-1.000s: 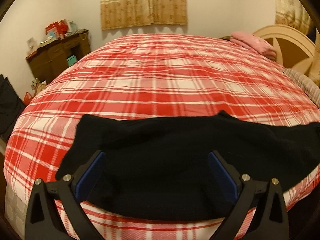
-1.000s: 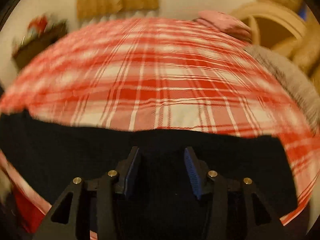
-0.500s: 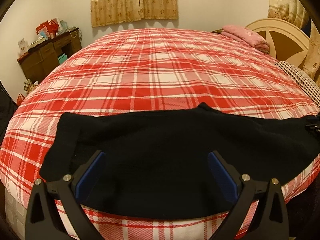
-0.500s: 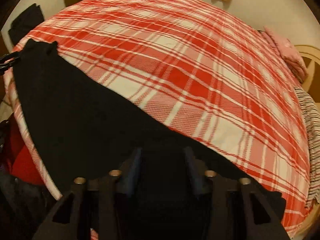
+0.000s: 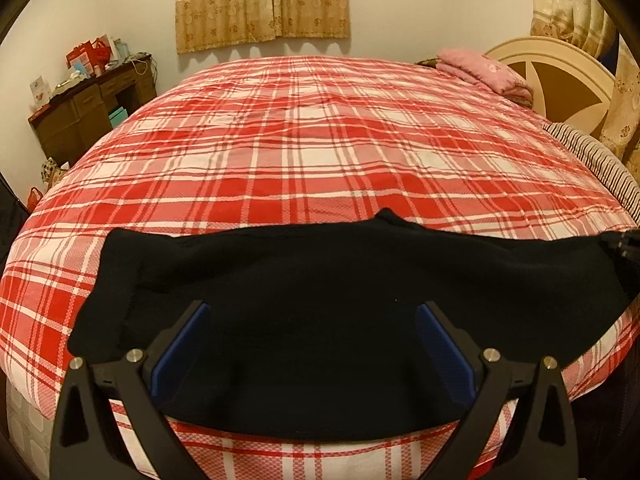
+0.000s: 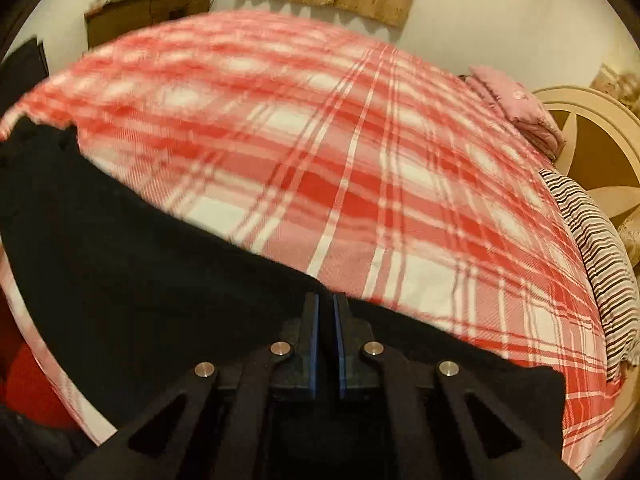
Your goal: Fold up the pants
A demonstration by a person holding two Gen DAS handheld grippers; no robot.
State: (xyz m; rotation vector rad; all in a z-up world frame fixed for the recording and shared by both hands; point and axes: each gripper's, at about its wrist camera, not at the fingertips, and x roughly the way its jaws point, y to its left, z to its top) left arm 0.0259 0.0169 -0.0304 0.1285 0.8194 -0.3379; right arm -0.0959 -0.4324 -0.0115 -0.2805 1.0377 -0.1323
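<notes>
Black pants [image 5: 312,312] lie flat along the near edge of a bed with a red and white plaid cover [image 5: 320,140]. My left gripper [image 5: 312,312] is open wide, its blue pads hovering over the middle of the pants. In the right wrist view the pants [image 6: 132,280] stretch away to the left. My right gripper [image 6: 326,300] is shut, its blue pads pinched on the far edge of the pants near one end. The right gripper's tip [image 5: 628,244] shows at the right edge of the left wrist view.
A pink folded blanket [image 5: 484,72] and a striped pillow [image 5: 596,164] lie by the cream headboard [image 5: 560,68] at the right. A brown dresser [image 5: 88,112] with clutter stands at the far left. Curtains [image 5: 264,0] hang on the back wall.
My right gripper has closed from open onto the pants' edge and swung its view. The left gripper stayed open, drawing slightly back over the pants.
</notes>
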